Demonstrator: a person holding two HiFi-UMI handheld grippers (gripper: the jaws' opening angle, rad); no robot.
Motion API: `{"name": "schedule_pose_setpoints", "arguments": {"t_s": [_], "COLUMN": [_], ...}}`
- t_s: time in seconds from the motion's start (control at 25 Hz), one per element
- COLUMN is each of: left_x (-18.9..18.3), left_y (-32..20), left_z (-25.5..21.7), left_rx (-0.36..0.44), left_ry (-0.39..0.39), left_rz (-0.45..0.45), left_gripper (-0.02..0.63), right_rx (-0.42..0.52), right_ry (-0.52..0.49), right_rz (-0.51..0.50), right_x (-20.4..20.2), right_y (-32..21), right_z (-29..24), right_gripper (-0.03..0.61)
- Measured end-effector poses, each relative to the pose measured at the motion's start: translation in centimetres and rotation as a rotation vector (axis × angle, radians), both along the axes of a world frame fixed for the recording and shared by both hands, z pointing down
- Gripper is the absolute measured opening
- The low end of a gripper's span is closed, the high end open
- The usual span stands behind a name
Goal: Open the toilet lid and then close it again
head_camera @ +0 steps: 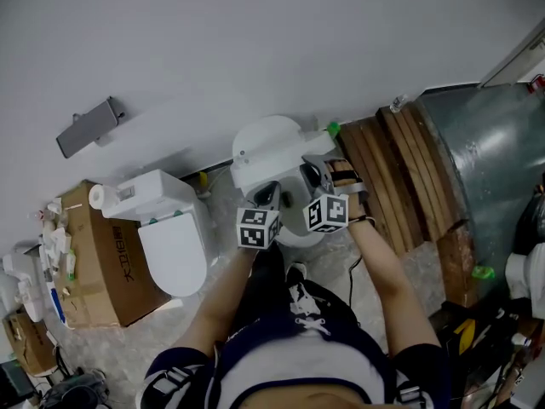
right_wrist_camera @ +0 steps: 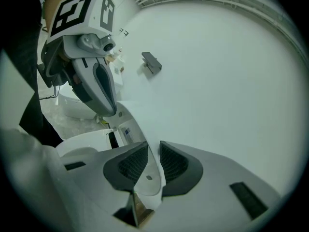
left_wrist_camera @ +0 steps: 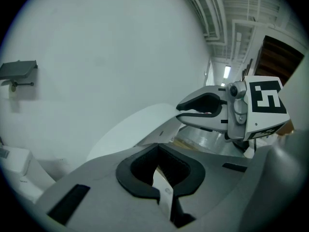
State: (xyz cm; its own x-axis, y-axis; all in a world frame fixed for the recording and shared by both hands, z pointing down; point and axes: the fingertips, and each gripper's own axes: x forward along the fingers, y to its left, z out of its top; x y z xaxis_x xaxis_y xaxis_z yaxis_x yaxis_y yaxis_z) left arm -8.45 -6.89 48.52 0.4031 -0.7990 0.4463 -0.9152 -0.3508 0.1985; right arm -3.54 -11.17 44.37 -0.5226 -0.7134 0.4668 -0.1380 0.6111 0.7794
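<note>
Both arms (head_camera: pixel 223 292) reach forward side by side, angled slightly downward. The left tongs (head_camera: pixel 269 194) and right tongs (head_camera: pixel 315 175) each pinch the front rim of the tilted toilet lid (head_camera: pixel 271 146), beside the wall (head_camera: pixel 255 41) at the floor's (head_camera: pixel 423 268) far edge.

Overall light: even, soft, fairly bright indoor light with a cool grey-green cast.
Source: a ceiling strip lamp (left_wrist_camera: pixel 227 72) glows at the right of the left gripper view.
Shadows: soft-edged and faint.
Glare: the white wall (head_camera: pixel 255 41) and the toilet lid (head_camera: pixel 264 143) wash out and almost merge.
Distortion: both gripper views are fisheye, with black corners and lines that bow near the rim.
Focus: the dark pads (right_wrist_camera: pixel 130 166) close to the lens look soft, and the head view dims towards its lower edge.
</note>
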Motion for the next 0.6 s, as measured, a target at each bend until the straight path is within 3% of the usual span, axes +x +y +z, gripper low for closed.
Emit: {"name": "schedule_pose_setpoints", "arguments": {"t_s": [0.6], "left_x": [1.3], "left_y": [2.6], "left_z": [2.4], "left_rx": [-0.064], "left_ry": [0.015], "left_rz": [0.002], "left_gripper": [0.006], "right_rx": [-0.019], "right_ry": [-0.052], "right_rz": [0.038], "right_x": [2.0], "right_y": [3.6], "right_z": [2.2], "right_gripper": [0.066]}}
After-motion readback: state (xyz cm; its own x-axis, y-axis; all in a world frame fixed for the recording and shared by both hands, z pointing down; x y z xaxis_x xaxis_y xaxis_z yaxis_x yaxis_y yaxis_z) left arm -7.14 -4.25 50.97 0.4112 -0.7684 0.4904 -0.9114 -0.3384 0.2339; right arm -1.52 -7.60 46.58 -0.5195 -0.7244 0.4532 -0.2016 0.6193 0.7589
